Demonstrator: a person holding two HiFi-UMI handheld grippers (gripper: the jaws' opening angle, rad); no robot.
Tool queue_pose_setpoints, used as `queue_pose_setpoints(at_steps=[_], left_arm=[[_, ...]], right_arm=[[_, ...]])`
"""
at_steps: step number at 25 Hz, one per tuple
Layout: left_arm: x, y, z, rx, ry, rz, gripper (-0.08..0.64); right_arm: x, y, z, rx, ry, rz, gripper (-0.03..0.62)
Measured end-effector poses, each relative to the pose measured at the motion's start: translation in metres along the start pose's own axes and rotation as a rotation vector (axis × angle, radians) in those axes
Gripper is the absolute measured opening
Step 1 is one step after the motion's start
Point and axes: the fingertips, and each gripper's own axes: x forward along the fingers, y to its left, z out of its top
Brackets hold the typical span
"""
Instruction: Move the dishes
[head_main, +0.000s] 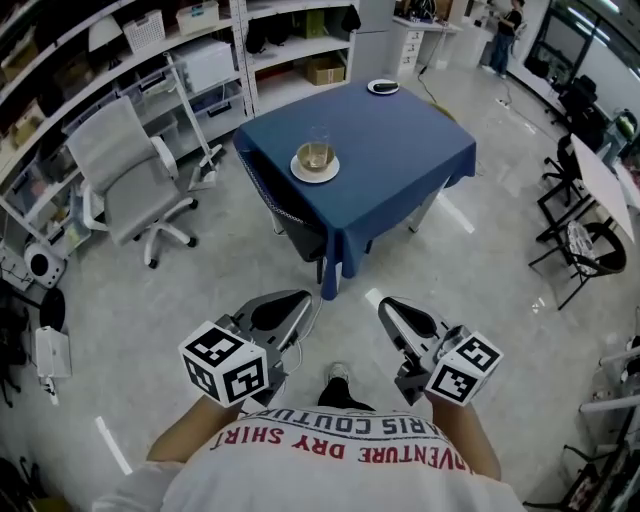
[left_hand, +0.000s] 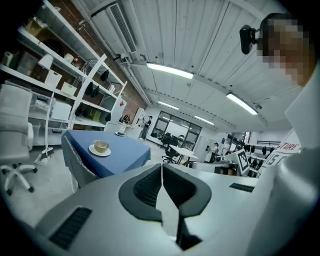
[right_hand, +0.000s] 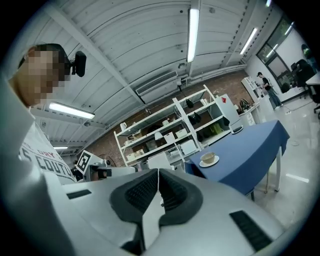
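Observation:
A blue-clothed table (head_main: 400, 150) stands ahead of me. Near its front-left corner a small cup sits on a white saucer (head_main: 315, 162), also seen as the cup and saucer (left_hand: 100, 148) and cup and saucer (right_hand: 208, 159). A dark dish (head_main: 383, 87) lies at the table's far corner, the same dark dish (left_hand: 120, 133) and dark dish (right_hand: 236, 130). My left gripper (head_main: 303, 297) and right gripper (head_main: 384, 306) hang side by side over the floor, well short of the table. Both are shut on nothing: left gripper (left_hand: 161, 166), right gripper (right_hand: 158, 172).
A white office chair (head_main: 125, 170) and long shelving (head_main: 150, 40) stand at the left. A dark chair (head_main: 290, 215) is tucked under the table's near side. Black chairs and a white table (head_main: 600, 180) are at the right. A person (head_main: 505, 35) stands far back.

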Motion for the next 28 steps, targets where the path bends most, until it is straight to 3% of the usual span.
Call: queue_pose_setpoints(at_steps=[9, 18, 28], left_arm=[[0.112, 0.060, 0.046, -0.007, -0.015, 0.088, 0.032], [0.140, 0.123, 0.062, -0.058, -0.014, 0.172, 0.032], [0.177, 0.212, 0.093, -0.106, -0.011, 0.196, 0.032]], right_arm=[[0.057, -0.118, 0.041, 0.002, 0.079, 0.087, 0.025], [0.126, -0.165, 0.061, 0.003, 0.105, 0.138, 0.025], [0.213, -0.214, 0.087, -0.014, 0.142, 0.141, 0.026]])
